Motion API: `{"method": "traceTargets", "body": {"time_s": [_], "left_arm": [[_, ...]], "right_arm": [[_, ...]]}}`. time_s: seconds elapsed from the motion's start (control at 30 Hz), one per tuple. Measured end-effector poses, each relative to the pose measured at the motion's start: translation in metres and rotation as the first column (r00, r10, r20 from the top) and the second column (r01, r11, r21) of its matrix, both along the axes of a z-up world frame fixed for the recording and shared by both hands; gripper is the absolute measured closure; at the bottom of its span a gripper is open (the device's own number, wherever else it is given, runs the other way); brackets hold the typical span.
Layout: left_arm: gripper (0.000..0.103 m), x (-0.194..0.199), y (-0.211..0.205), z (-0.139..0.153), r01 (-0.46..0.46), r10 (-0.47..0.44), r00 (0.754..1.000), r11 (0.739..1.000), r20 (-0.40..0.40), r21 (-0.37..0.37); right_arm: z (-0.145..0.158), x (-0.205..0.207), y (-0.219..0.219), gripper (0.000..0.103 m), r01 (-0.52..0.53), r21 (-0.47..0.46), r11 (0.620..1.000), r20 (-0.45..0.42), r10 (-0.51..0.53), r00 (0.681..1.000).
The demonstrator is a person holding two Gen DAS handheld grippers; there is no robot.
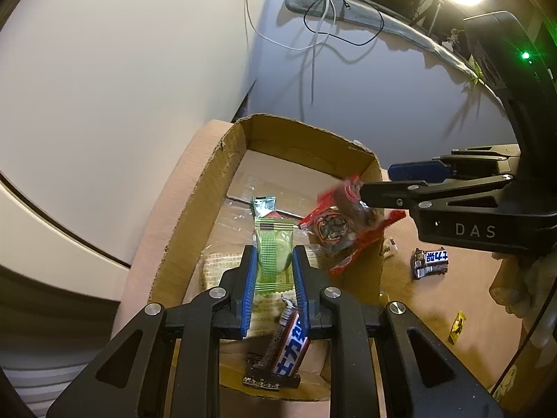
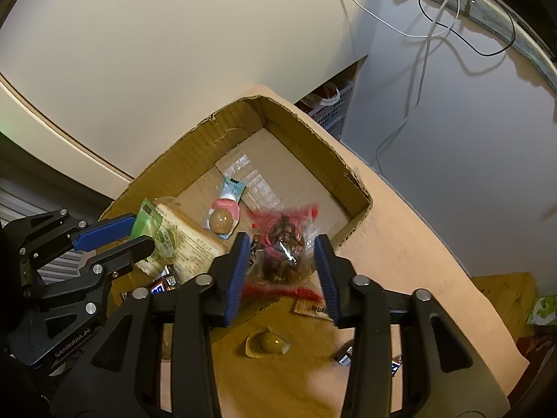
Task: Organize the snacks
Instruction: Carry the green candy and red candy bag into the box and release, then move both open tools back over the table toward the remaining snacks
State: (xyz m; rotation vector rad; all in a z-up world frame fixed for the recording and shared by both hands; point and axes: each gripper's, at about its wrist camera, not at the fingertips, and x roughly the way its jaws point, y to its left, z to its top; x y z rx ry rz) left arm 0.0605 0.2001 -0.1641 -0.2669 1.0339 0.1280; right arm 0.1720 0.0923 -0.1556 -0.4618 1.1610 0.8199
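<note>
Our left tool (image 1: pixel 274 261) is narrowed onto a green wafer packet (image 1: pixel 273 254), its blue pads pressing the wrapper's two sides while it hangs over the near end of the cardboard box (image 1: pixel 209 188). Directly beneath it, inside the box, a blue-and-white chocolate bar (image 1: pixel 290 345) lies on a pale printed packet (image 1: pixel 212 271), and further in sits a pink-and-teal packet (image 2: pixel 226 205) holding a brown round sweet.

Our right tool (image 2: pixel 282 264) stands partly spread above the box's right wall. A red-and-clear bag of dark snacks (image 2: pixel 282 247) sits between its pads, blurred, and we cannot tell whether the pads touch it; in the left wrist view it hangs just off the tool's tip, over the box rim.

Outside the box, on the tan surface (image 2: pixel 400 230), lie a clear-wrapped brown sweet (image 2: pixel 266 345), a brown sachet (image 2: pixel 311 308), another blue-and-white bar (image 1: pixel 430 261) and a small yellow wrapper (image 1: pixel 457 325). Cables (image 2: pixel 428 35) trail down the wall behind.
</note>
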Motion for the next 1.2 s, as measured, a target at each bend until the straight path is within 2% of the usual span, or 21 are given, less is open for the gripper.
{"method": "traceTargets", "body": {"time_s": [0.03,0.1,0.17,0.3,0.43,0.6,0.77,0.83,0.93,1.2], "left_arm": [[0.083,0.000,0.001,0.000,-0.003,0.003,1.000,1.000,-0.002,0.001],[0.074,0.000,0.002,0.000,-0.006,0.006,1.000,1.000,-0.002,0.004],[0.063,-0.001,0.003,0.001,-0.011,0.011,1.000,1.000,0.000,0.007],[0.051,-0.002,0.004,0.002,-0.012,0.012,1.000,1.000,0.002,0.017],[0.051,-0.004,0.003,0.002,-0.010,0.010,1.000,1.000,0.004,0.027],[0.051,-0.008,0.001,0.005,-0.008,0.008,1.000,0.999,0.009,0.034],[0.051,-0.009,-0.005,0.010,0.005,-0.006,1.000,0.999,0.018,0.041],[0.051,-0.009,-0.009,0.013,0.011,-0.012,1.000,0.999,0.022,0.044],[0.051,-0.010,-0.016,0.016,0.024,-0.026,0.999,0.999,0.030,0.047],[0.051,-0.010,-0.038,0.021,0.066,-0.067,0.997,0.997,0.039,0.034]], "right_arm": [[0.001,0.000,0.001,0.044,-0.001,0.000,1.000,0.006,0.001,1.000],[0.002,-0.001,0.002,0.039,-0.005,-0.001,1.000,0.015,0.005,1.000],[0.002,-0.001,0.005,0.039,-0.009,-0.005,1.000,0.015,0.009,1.000],[0.003,0.000,0.004,0.038,0.005,-0.009,1.000,0.026,-0.005,1.000],[0.006,0.002,-0.001,0.032,0.031,0.013,0.999,0.031,-0.032,0.999],[0.012,-0.001,-0.009,0.032,0.039,0.058,0.998,0.029,-0.040,0.999],[0.015,-0.001,-0.020,0.031,0.064,0.061,0.996,0.029,-0.065,0.997],[0.015,0.000,-0.028,0.022,0.080,0.053,0.995,0.027,-0.082,0.996],[0.018,0.001,-0.044,0.016,0.114,0.065,0.991,0.027,-0.116,0.993],[0.021,0.007,-0.104,0.016,0.235,0.095,0.967,-0.004,-0.236,0.972]]}}
